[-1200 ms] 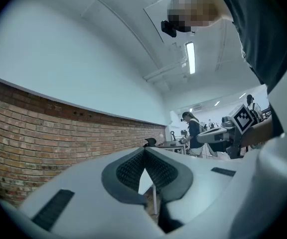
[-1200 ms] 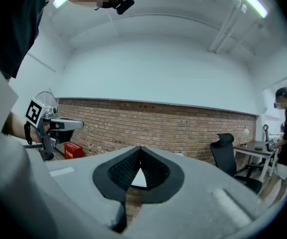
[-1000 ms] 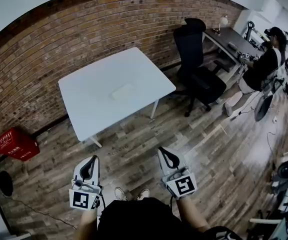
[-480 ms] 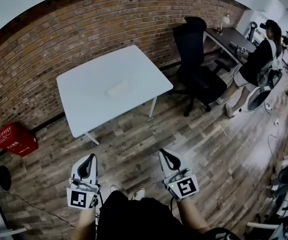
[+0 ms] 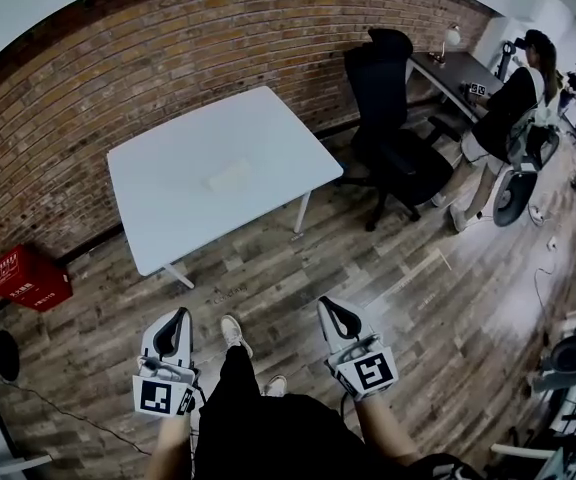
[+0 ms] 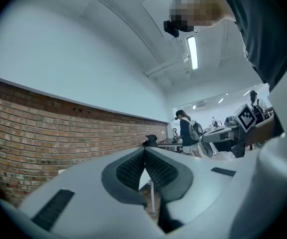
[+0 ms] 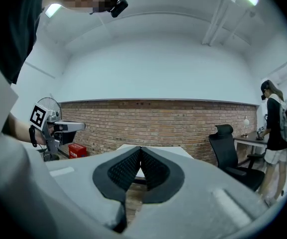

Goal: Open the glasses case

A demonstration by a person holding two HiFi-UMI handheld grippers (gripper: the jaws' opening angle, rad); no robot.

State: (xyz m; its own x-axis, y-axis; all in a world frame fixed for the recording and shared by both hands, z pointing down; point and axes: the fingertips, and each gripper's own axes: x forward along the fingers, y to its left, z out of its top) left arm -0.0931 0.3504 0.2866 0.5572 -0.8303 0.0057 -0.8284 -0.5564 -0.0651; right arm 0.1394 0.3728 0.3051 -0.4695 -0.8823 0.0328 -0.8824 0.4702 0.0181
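A pale, flat glasses case (image 5: 230,176) lies near the middle of a white table (image 5: 168,218) by the brick wall, seen in the head view. My left gripper (image 5: 175,321) and right gripper (image 5: 329,309) are held low in front of my body, well short of the table, both pointing level toward it. Each is shut with nothing between its pads. In the right gripper view the table (image 7: 178,152) shows just beyond the closed right gripper (image 7: 141,151); the case is not visible there. In the left gripper view the closed left gripper (image 6: 144,153) hides most of the table.
A black office chair (image 5: 393,128) stands right of the table. A person (image 5: 508,118) stands at a dark desk (image 5: 458,73) at the far right. A red crate (image 5: 28,278) sits on the wooden floor at the left. My foot (image 5: 232,332) steps forward between the grippers.
The table and room have shifted slightly left and nearer in the head view. One foot has stepped forward between the grippers. Both grippers stay shut.
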